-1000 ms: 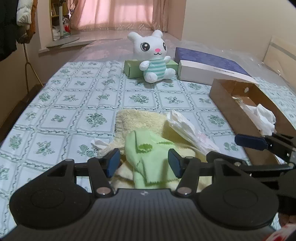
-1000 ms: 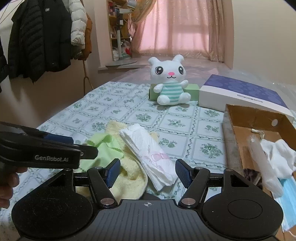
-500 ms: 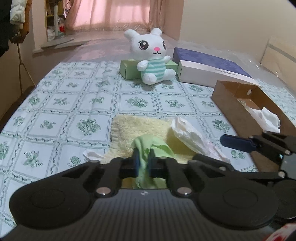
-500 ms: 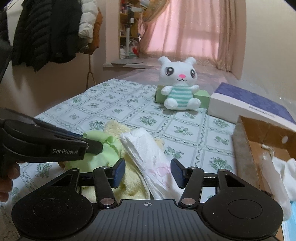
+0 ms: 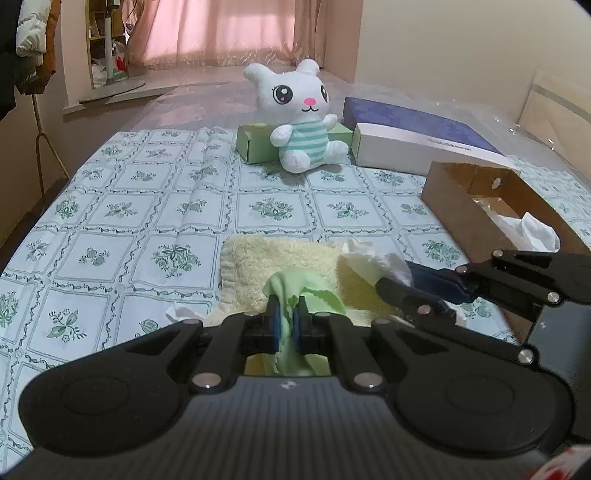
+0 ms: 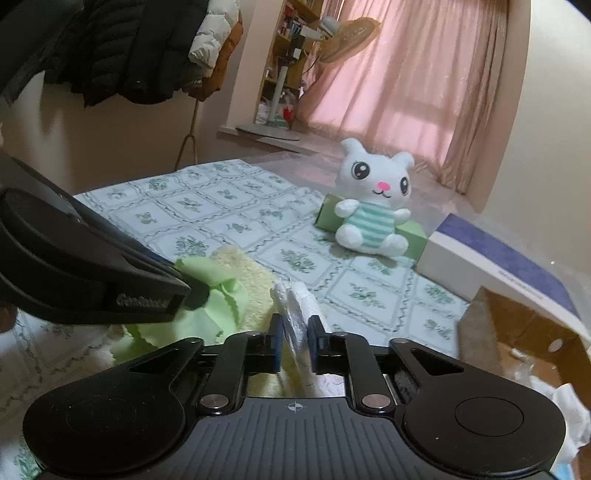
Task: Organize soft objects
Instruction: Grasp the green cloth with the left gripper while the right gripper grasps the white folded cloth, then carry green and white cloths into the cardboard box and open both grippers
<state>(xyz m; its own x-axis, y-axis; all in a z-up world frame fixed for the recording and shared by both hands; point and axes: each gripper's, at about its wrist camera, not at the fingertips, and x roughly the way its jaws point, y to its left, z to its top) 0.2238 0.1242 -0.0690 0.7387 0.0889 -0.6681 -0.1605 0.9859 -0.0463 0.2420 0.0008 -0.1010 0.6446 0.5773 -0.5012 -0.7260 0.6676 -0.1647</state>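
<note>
Green microfibre cloth (image 5: pixel 295 291) now clamped in left gripper (image 5: pixel 286 325), open a second ago; white folded tissue pack (image 6: pixel 295 317) likewise pinched in right gripper (image 6: pixel 294 341). Both lifting off yellow fluffy towel (image 5: pixel 280 258); brown cardboard box (image 5: pixel 465 206) nearby, probably next.

Dim, warm indoor light; daylight glows pink through the curtains (image 5: pixel 229 33) at 12 o'clock. Strong fisheye bending, dark corners. Right view motion-blurred, worst at 9 o'clock.

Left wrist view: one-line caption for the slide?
Left gripper pinches green cloth over yellow towel; right gripper grips white tissue pack.
</note>
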